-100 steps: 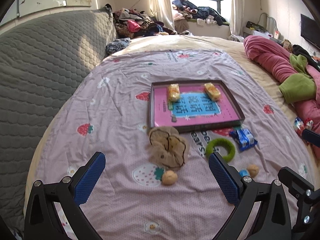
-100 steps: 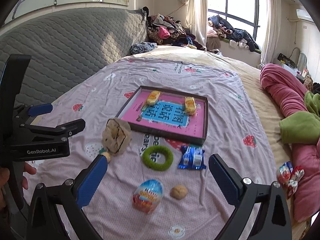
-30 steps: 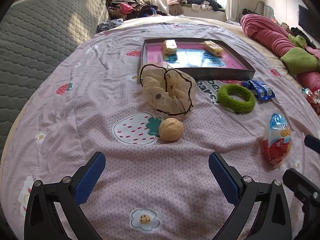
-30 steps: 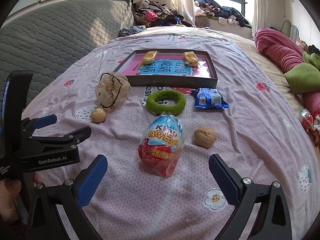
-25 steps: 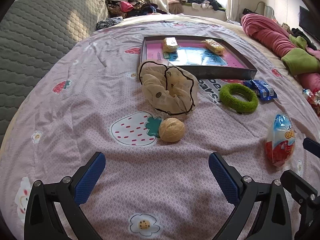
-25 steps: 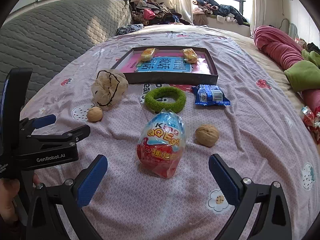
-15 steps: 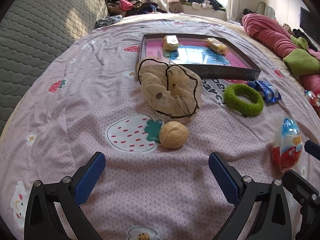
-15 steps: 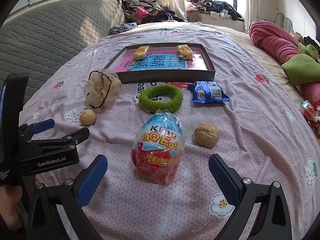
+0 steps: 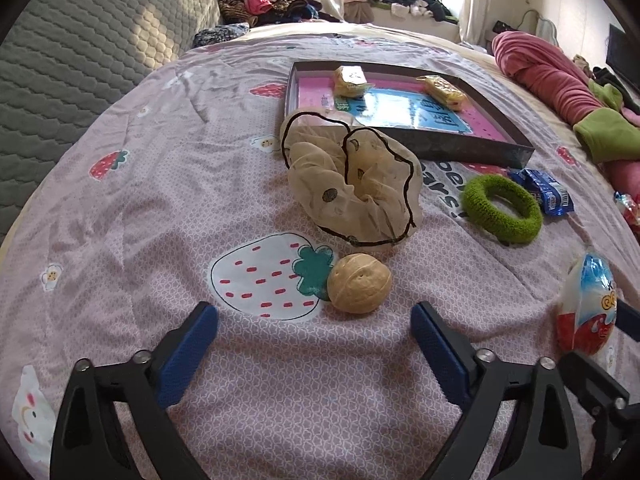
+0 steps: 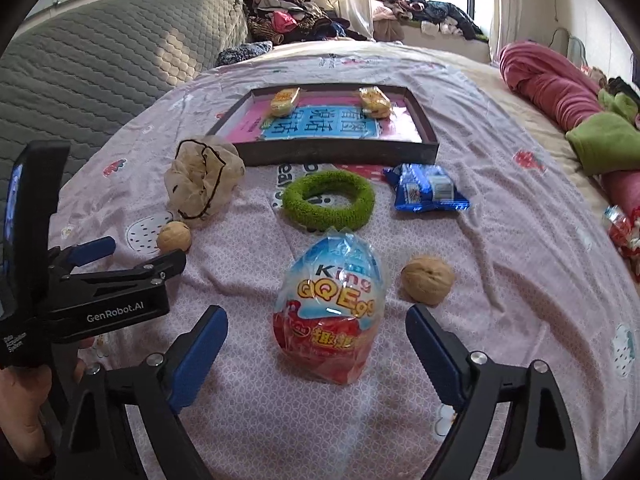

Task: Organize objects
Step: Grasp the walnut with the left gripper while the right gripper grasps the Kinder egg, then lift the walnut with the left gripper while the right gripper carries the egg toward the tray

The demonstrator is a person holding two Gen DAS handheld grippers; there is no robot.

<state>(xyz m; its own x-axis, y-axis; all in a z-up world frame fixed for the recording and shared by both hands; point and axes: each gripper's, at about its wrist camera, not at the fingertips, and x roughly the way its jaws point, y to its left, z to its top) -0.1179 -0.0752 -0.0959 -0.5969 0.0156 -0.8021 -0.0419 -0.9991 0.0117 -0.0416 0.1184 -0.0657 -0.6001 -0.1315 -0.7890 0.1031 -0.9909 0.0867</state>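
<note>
With both jaws just narrowing yet grasping nothing, the walnut (image 9: 359, 289) before the left hand-held gripper (image 9: 314, 334) and the wrapped egg (image 10: 330, 312) before the right hand-held gripper (image 10: 316, 346) could be nudged away across the soft bed (image 9: 120, 216) if approached off-centre.

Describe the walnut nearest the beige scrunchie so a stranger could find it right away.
On the pink strawberry bedsheet, find the dark tray, then the beige scrunchie before it. The walnut lies just in front, beside a printed strawberry's green leaves; the other walnut sits by the egg-shaped toy packet.
</note>
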